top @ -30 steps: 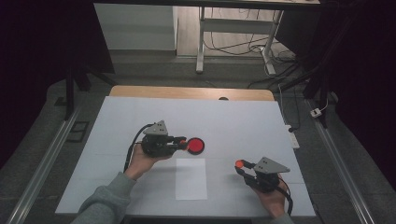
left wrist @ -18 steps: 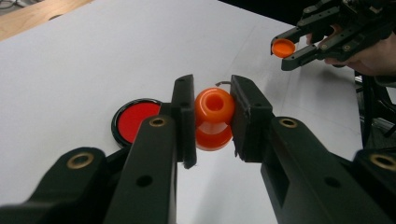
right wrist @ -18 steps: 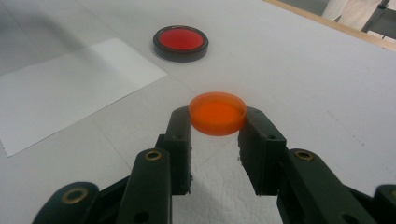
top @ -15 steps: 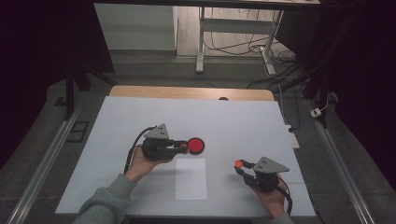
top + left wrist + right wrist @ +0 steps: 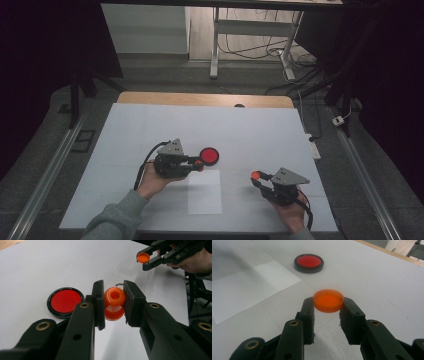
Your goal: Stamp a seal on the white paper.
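Orange bottle [image 5: 114,303]: clamped between the left gripper [image 5: 199,163] fingers, mouth facing away, above the desk [image 5: 260,135]. Orange cap [image 5: 328,300]: pinched in the right gripper [image 5: 256,176] fingers, well apart to the bottle's right, open side upward. Red-and-black disc [image 5: 209,156]: just beside the bottle.

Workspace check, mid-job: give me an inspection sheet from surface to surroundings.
Surface: white table, white paper sheet near the front edge.
Job's things: orange bottle; orange cap; red disc in a black rim lying flat.
Clutter: nothing seen.
Grippers: left gripper shut on the bottle; right gripper shut on the cap.
Cables: black cable trails from the left gripper.
Surroundings: dark floor, metal stand behind.
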